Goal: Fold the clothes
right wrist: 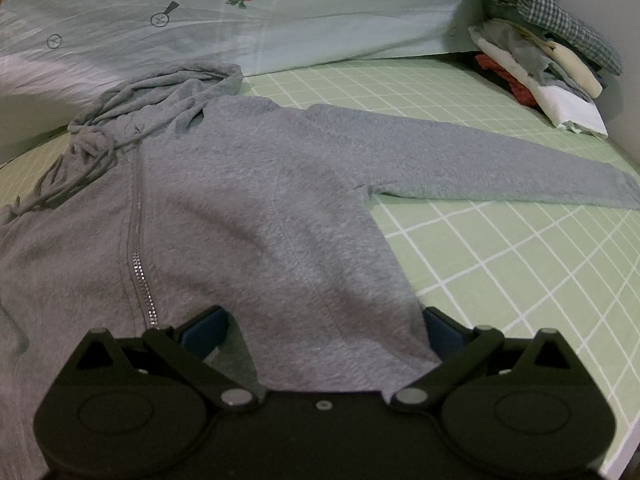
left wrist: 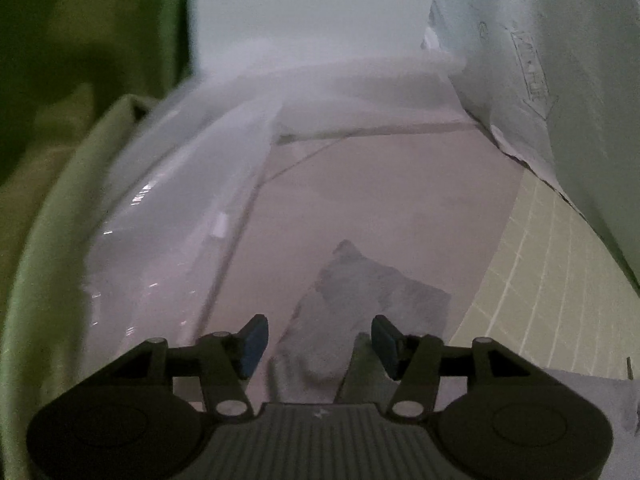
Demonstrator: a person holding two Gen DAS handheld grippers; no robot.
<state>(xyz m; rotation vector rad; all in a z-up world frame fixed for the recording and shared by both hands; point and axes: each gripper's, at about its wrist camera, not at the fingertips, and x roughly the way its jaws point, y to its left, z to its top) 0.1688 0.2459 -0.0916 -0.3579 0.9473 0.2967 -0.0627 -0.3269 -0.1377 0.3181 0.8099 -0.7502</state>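
A grey zip-up hoodie point(right wrist: 248, 208) lies flat on the green checked bed sheet point(right wrist: 500, 264), zipper point(right wrist: 138, 248) up, hood bunched at the far left, one sleeve point(right wrist: 480, 168) stretched out to the right. My right gripper point(right wrist: 324, 332) is open, its blue pads either side of the hoodie's lower hem, which drapes between the jaws. My left gripper point(left wrist: 318, 340) is open and empty. It points off the bed toward a pinkish floor, with a grey piece of cloth point(left wrist: 360, 292) below and between its fingers.
A stack of folded clothes point(right wrist: 544, 52) sits at the bed's far right corner. A pale blue duvet with a carrot print point(right wrist: 248, 20) lies along the back. In the left wrist view a green curtain point(left wrist: 80, 60) hangs at left and the duvet edge point(left wrist: 560, 80) at right.
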